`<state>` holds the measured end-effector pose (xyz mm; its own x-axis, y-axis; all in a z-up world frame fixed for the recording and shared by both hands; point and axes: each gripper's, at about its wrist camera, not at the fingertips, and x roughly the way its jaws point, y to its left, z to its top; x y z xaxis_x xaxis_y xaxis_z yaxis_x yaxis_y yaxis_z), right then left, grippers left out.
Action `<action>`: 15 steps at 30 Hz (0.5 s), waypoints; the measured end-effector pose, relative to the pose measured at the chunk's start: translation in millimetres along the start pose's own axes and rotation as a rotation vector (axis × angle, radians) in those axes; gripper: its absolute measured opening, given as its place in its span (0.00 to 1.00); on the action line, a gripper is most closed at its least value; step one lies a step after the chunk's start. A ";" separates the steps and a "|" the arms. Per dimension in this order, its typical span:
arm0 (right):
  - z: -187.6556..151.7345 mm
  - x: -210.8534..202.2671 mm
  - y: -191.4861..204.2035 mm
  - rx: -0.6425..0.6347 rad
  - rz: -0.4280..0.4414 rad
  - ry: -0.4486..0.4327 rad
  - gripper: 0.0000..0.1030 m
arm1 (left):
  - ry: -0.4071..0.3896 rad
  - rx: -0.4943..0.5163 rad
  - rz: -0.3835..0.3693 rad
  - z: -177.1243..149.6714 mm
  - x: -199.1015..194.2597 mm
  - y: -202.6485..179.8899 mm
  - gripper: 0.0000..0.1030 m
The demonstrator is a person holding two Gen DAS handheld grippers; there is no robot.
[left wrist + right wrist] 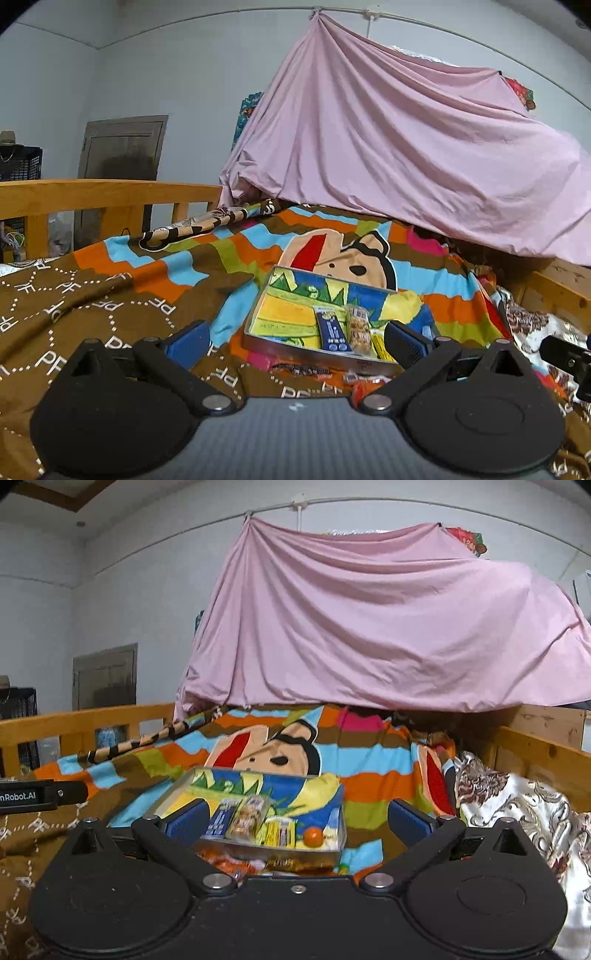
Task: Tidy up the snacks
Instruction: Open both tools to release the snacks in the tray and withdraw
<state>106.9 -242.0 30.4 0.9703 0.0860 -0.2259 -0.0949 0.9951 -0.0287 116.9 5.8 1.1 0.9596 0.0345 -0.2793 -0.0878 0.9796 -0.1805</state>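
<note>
Both empty, jaws wide: left hand-held gripper [295, 345], right hand-held gripper [295, 821]. Loose packets [240, 866] lie near the tray [334, 854]; pinch flat edges, lift over the rim.

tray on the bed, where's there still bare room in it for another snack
The tray is free across its far half, up to the back wall, and along its left side. The near edge is crowded: blue packet, clear cookie pack, yellow packets and orange ball sit in a row.
</note>
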 end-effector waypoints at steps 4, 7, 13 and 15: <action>-7.0 -5.2 10.3 -0.034 -0.009 0.039 0.99 | 0.006 0.024 -0.006 -7.4 -5.5 1.6 1.00; -11.5 -4.9 17.2 -0.062 -0.018 0.074 0.99 | 0.020 0.038 -0.008 -13.0 -6.9 2.9 1.00; -16.3 -1.8 22.3 -0.080 0.001 0.114 0.99 | 0.081 0.065 -0.007 -23.2 -5.3 2.0 1.00; -17.7 1.4 21.6 -0.077 0.001 0.135 0.99 | 0.101 0.074 0.000 -26.7 -4.0 1.9 1.00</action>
<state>102.3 -221.2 12.3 0.9321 0.0744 -0.3544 -0.1175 0.9879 -0.1016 105.8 2.2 -23.4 0.9275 0.0182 -0.3735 -0.0643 0.9917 -0.1113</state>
